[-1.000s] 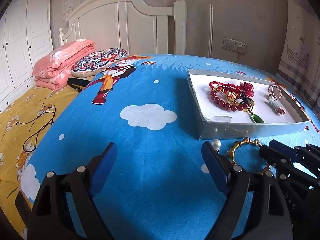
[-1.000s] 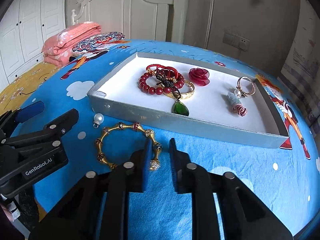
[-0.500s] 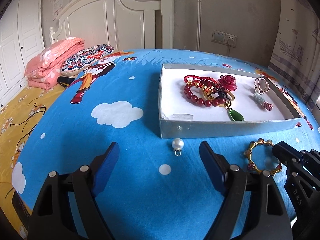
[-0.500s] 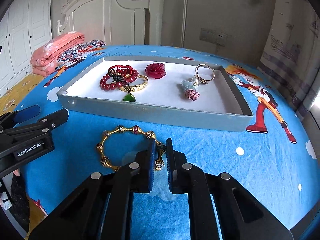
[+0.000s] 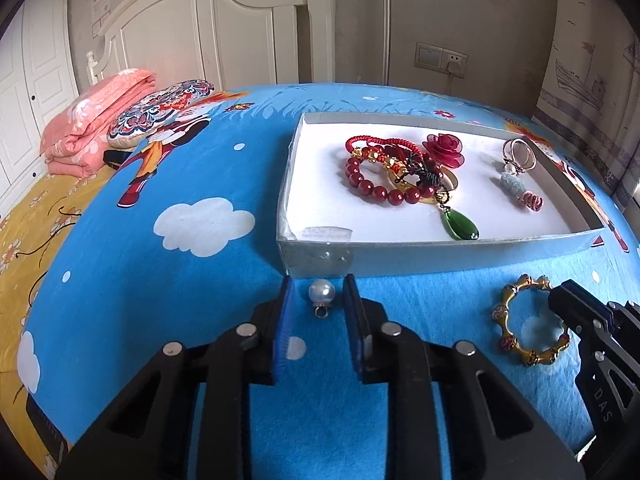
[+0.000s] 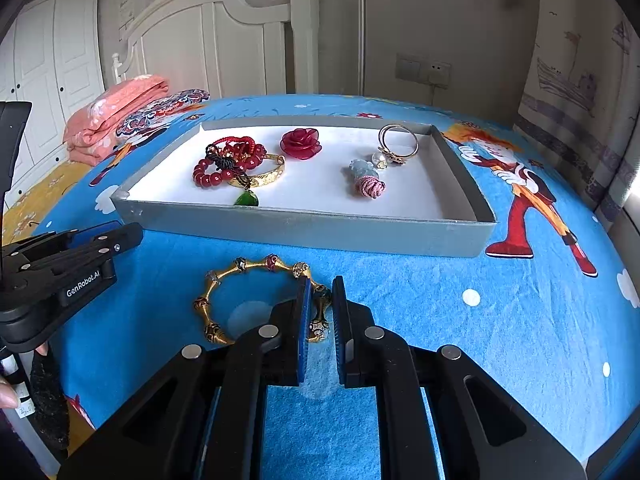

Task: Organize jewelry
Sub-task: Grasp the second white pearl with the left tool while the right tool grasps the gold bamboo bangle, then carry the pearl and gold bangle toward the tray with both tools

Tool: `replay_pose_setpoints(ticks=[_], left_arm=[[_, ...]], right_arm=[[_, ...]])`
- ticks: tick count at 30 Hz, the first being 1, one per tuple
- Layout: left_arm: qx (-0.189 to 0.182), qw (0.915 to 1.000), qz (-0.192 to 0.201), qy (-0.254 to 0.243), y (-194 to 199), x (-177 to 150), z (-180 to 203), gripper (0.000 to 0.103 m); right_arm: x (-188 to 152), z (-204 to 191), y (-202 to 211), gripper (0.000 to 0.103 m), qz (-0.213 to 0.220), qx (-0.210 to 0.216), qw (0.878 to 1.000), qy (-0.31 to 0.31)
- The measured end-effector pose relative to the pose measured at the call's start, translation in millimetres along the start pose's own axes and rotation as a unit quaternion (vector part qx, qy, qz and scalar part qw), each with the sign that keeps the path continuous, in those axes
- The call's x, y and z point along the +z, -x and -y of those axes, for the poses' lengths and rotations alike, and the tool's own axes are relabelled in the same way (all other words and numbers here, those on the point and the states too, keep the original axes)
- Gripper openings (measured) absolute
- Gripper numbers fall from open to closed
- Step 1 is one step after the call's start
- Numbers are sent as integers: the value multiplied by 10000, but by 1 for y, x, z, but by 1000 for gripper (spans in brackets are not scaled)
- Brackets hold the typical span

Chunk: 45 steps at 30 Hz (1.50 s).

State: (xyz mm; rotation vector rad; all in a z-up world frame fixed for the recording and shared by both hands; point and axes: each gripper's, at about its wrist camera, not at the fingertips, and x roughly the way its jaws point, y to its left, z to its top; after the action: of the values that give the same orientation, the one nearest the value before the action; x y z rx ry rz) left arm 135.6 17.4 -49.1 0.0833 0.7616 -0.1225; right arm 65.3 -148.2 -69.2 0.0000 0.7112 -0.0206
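With jaws just closing round the pearl pendant point(image 5: 321, 293), pads not yet touching, the left hand-held gripper point(image 5: 318, 294) should pinch gently, then lift toward the tray point(image 5: 400, 258) at 12 o'clock, while the right hand-held gripper point(image 6: 319, 298) is clamped on the gold bracelet point(image 6: 256, 266).

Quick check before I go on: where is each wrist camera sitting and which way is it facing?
Left wrist: on the left hand-held gripper, looking down along its fingers at the pearl pendant; right hand-held gripper shows at right.
Right wrist: on the right hand-held gripper, facing the gold bangle; left hand-held gripper shows at left.
Shared: tray, bangle, bed.
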Motion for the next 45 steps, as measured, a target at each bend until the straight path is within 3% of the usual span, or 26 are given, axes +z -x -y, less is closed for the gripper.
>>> replay_pose_setpoints(ticks=[8,15,26,45], left_arm=[[-133,9997,189,23,11,-9,3,13],[-221,9979,582,-152,38,-26,27,13],[-364,9953,842,-314,65,-35,56,13],[-446,9941,935,-312,79,-27,59,13]], right_arm=[[-1,1,3,10,76,0,10000,-19],[-2,1,22,10,431,-91,9990,76],[-5,10,47,10,706,-116,9974,17],[8,12,68,10,1028,-13,9947,-2]])
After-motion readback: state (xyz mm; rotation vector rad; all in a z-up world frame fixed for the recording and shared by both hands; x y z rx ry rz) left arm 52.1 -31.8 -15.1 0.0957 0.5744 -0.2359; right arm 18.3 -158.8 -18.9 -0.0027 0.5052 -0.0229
